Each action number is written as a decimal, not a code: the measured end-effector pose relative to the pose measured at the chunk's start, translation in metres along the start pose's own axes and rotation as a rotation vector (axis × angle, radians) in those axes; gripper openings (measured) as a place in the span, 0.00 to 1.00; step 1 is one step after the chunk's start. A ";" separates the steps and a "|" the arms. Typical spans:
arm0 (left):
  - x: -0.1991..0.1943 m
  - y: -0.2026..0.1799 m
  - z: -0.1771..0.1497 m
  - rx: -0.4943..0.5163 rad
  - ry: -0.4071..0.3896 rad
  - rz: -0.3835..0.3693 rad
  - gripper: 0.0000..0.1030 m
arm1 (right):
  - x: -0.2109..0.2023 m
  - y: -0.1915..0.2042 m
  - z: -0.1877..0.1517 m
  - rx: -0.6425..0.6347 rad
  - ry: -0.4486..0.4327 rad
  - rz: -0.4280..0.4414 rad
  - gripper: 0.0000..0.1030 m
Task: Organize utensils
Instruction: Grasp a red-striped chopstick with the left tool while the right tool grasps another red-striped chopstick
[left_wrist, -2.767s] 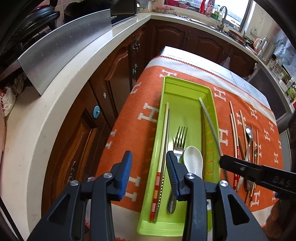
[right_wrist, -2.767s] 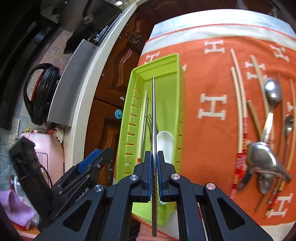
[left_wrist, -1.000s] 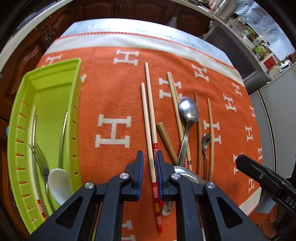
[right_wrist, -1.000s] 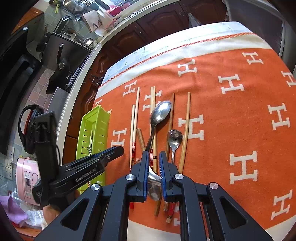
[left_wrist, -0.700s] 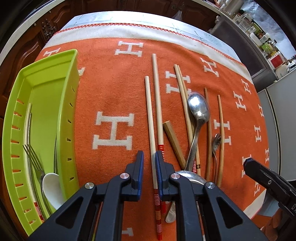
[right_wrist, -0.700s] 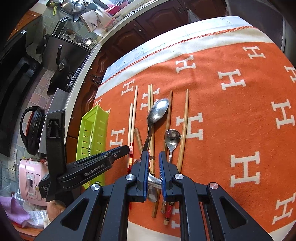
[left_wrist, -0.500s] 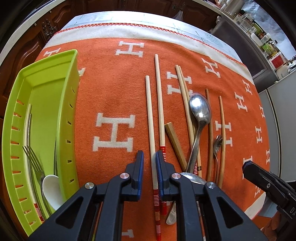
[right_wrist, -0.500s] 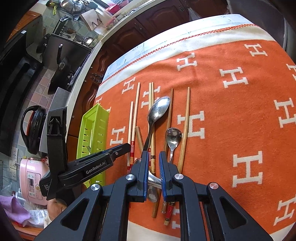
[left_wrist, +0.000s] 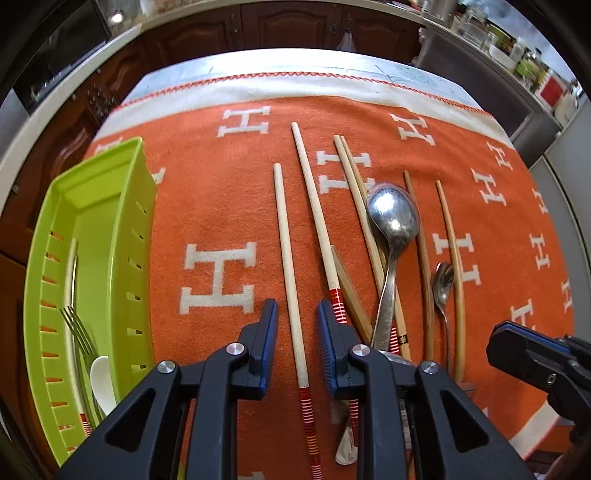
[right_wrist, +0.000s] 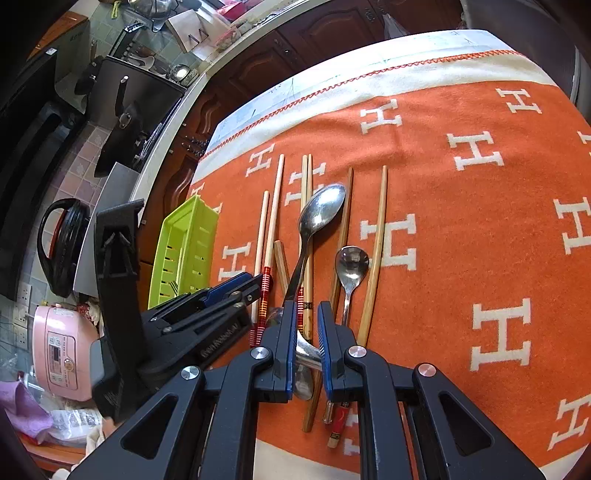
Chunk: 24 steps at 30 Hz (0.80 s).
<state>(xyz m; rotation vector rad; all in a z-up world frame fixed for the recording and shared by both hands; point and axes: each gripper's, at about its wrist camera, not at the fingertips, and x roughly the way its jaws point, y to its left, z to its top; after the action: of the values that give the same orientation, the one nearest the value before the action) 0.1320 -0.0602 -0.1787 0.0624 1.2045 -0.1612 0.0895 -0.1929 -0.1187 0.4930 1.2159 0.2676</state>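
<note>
My left gripper is open, its jaws on either side of a pale chopstick with red bands that lies on the orange cloth. A second pale chopstick lies just right of it. The green tray at the left holds a fork, a white spoon and chopsticks. My right gripper is open a little above the pile, over a large metal spoon. A small spoon and several wooden chopsticks lie beside it. The left gripper shows in the right wrist view.
The orange cloth with white H marks covers the table, with a white border at the far edge. A kitchen counter and dark cabinets run along the left. A pink rice cooker stands at the lower left.
My left gripper has swung from the tray to the pile and its jaws have opened wider around the pale chopstick. My right gripper let go of the metal chopstick earlier and now hovers over the spoons.
</note>
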 end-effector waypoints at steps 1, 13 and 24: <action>0.000 0.000 0.000 -0.003 -0.003 -0.002 0.18 | 0.001 0.000 -0.001 -0.003 0.002 -0.001 0.11; -0.004 0.025 -0.006 -0.092 -0.012 -0.062 0.03 | 0.008 0.004 -0.007 -0.023 0.026 0.001 0.11; -0.039 0.043 -0.012 -0.117 -0.054 -0.088 0.03 | 0.017 0.015 -0.006 -0.063 0.046 -0.009 0.11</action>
<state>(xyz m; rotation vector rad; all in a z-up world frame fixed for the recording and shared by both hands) 0.1141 -0.0129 -0.1484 -0.0964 1.1617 -0.1682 0.0901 -0.1708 -0.1268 0.4289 1.2505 0.3095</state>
